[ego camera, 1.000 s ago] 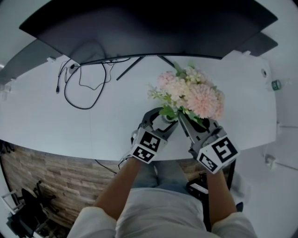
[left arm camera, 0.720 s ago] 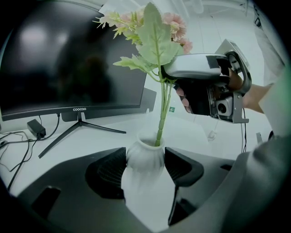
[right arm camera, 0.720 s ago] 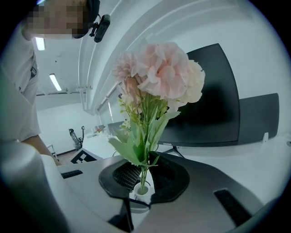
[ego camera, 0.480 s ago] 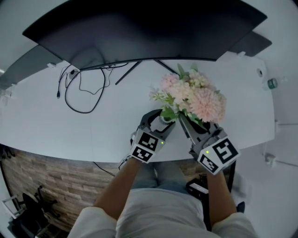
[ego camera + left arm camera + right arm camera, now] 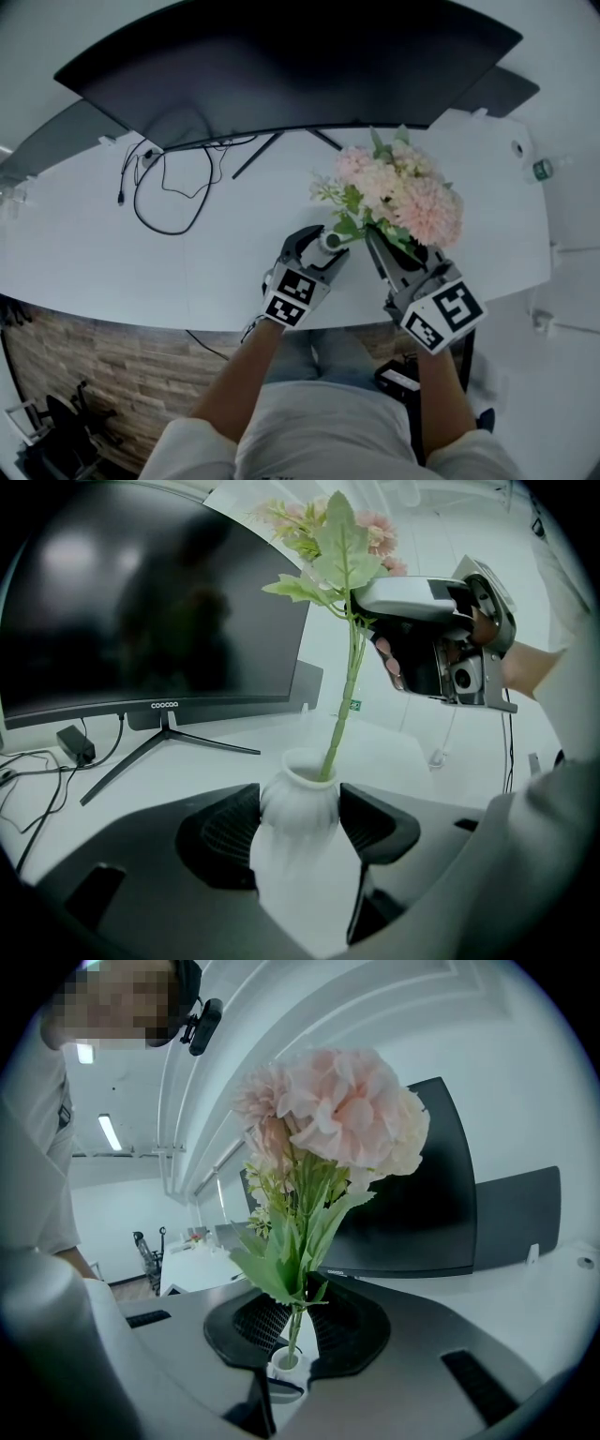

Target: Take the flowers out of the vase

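Observation:
A small white vase (image 5: 298, 797) stands on the white desk (image 5: 216, 253), and my left gripper (image 5: 302, 829) is shut on its body, one pad on each side. The vase also shows in the head view (image 5: 330, 240) at the left gripper's (image 5: 322, 248) tips. A bunch of pink flowers (image 5: 401, 194) with green leaves hangs above and to the right of it. My right gripper (image 5: 298, 1324) is shut on the green stem (image 5: 292, 1327) just below the leaves. The stem (image 5: 341, 710) still runs down into the vase's mouth (image 5: 284, 1363). In the head view the right gripper (image 5: 377, 238) sits under the blooms.
A wide curved monitor (image 5: 281, 66) on a splayed stand spans the back of the desk. A looped black cable (image 5: 169, 192) lies at the back left. A small bottle (image 5: 544, 170) stands at the far right. The desk's front edge (image 5: 187, 323) runs just behind my grippers.
My right gripper has risen a little with the flowers, drawing the stem higher out of the vase. The left gripper and vase have stayed put.

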Demonstrator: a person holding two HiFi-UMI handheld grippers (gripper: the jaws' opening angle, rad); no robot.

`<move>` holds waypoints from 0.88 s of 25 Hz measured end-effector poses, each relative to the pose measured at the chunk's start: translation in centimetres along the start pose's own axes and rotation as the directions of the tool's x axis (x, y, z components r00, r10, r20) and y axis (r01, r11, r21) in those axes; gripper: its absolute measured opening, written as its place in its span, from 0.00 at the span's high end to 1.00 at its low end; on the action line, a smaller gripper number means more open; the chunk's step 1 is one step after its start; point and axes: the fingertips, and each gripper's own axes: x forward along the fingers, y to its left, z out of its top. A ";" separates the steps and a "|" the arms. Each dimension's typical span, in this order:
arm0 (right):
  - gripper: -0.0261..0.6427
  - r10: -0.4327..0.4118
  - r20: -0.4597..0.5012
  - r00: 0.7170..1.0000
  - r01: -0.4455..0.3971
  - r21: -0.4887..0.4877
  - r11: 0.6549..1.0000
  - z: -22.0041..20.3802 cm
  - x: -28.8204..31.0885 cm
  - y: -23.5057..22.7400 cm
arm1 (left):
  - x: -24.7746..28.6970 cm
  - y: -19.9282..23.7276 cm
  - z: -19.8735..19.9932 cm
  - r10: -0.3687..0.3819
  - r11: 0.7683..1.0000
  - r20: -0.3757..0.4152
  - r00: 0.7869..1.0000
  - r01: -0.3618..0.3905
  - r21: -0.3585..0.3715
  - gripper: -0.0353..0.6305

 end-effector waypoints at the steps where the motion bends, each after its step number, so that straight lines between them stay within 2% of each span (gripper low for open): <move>1: 0.86 -0.001 0.003 1.000 0.001 -0.001 1.000 0.1 0.0 0.0 | 0.0 0.1 -0.1 0.000 1.000 0.000 1.000 0.000 0.000 0.54; 22: 0.86 -0.022 0.018 1.000 0.022 0.002 1.000 1.3 -0.7 -0.1 | -0.4 1.3 -1.5 -0.003 1.000 -0.018 1.000 0.003 -0.012 0.54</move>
